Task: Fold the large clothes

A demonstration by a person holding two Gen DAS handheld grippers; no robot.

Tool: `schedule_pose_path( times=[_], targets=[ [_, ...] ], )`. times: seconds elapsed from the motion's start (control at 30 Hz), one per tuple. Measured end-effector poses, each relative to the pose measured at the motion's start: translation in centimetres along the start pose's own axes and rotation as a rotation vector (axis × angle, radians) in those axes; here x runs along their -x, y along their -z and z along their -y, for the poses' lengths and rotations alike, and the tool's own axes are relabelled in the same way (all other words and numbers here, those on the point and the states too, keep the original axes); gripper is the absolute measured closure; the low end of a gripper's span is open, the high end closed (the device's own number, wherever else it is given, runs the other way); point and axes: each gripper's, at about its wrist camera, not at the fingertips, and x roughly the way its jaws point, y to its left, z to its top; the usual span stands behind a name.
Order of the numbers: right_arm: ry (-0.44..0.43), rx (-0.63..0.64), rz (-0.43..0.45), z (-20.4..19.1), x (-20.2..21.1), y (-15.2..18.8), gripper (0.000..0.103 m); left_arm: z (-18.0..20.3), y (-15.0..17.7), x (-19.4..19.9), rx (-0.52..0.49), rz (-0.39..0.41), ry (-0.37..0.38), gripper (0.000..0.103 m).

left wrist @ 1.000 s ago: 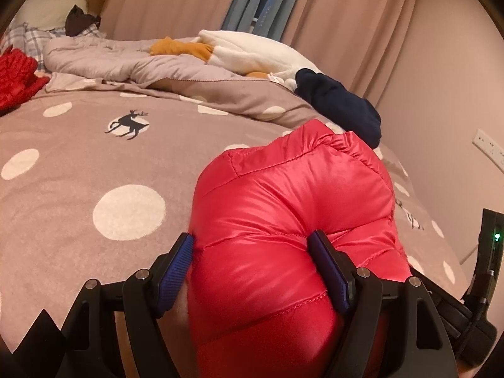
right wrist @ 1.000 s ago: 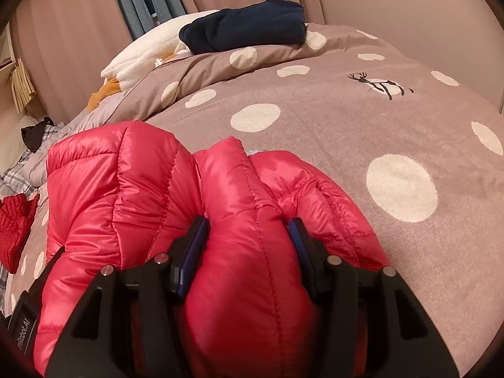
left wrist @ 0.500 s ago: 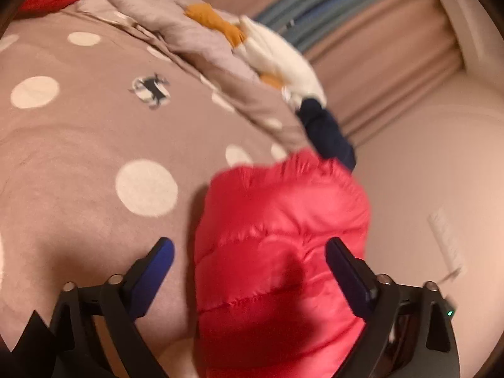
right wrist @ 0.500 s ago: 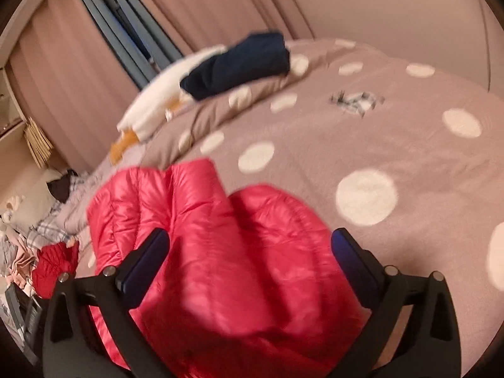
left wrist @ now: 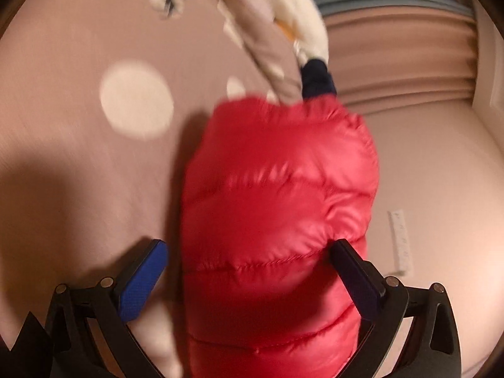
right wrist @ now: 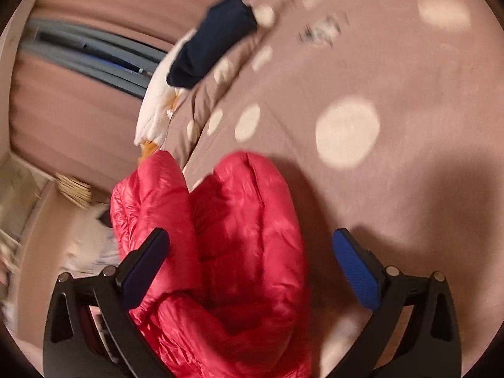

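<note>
A red puffy jacket (left wrist: 277,214) lies bunched on a bed whose pinkish-brown cover (left wrist: 78,157) is printed with large cream dots. In the left wrist view the left gripper (left wrist: 249,267) has its jaws spread wide, one blue-padded finger off to the left of the jacket with a gap between them, the other finger at the jacket's right edge, where it seems to touch or just overlap the fabric; the jaws hold nothing. The jacket runs up the middle of this view as a quilted, shiny roll, its far end near a dark navy garment (left wrist: 316,78) and a white fleece item (left wrist: 302,22) with orange patches that sit on a rumpled duvet (left wrist: 258,25) farther back. In the right wrist view the right gripper (right wrist: 252,271) is likewise wide open and grips nothing; the jacket (right wrist: 226,252) sits between its fingers, nearer the left finger, which overlaps its edge, while the right finger stands apart over the bed cover (right wrist: 409,157). Here the jacket shows two puffy lobes with a deep crease between them. Beyond it lie the navy garment (right wrist: 211,44) and the white fleece (right wrist: 157,116). Pink curtains (left wrist: 400,63) hang behind the bed, and a wall socket (left wrist: 401,239) shows on the right wall. Both views are blurred.
</note>
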Motion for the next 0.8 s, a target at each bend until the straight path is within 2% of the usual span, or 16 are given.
schedule_pose_path(
  times=[0.07, 0.13, 0.27, 0.5, 0.57, 0.63, 0.73, 0.8],
  targets=[
    [-0.042, -0.075, -0.086, 1.0, -2.1, 0.6, 0.000, -0.5, 0.2, -0.7, 0.037, -0.022, 0.056, 0.001],
    [-0.059, -0.076, -0.078, 0.5, -2.5, 1.2, 0.000, -0.2, 0.3, -0.9, 0.022, -0.015, 0.077, 0.001],
    [-0.223, -0.103, -0.178, -0.4, -4.7, 2.6, 0.000, 0.3, 0.7, -1.6, -0.047, -0.029, 0.104, 0.001],
    [-0.213, -0.009, -0.224, -2.3, -6.7, 3.4, 0.001, 0.2, 0.2, -2.4, -0.092, -0.149, 0.172, 0.001],
    [-0.201, 0.032, -0.233, -2.9, -7.5, 3.5, 0.008, 0.2, 0.4, -2.4, -0.097, -0.139, 0.171, 0.002],
    [-0.202, 0.051, -0.229, -3.2, -7.9, 3.6, 0.021, 0.3, 0.6, -2.4, -0.093, -0.114, 0.156, 0.004],
    [-0.253, 0.026, -0.212, -3.1, -8.3, 3.2, 0.039, 0.5, 0.8, -2.1, -0.088, -0.082, 0.126, 0.010],
    [-0.268, 0.029, -0.196, -3.2, -8.0, 3.0, 0.043, 1.5, 1.1, -2.0, -0.121, -0.079, 0.086, 0.013]
  ],
)
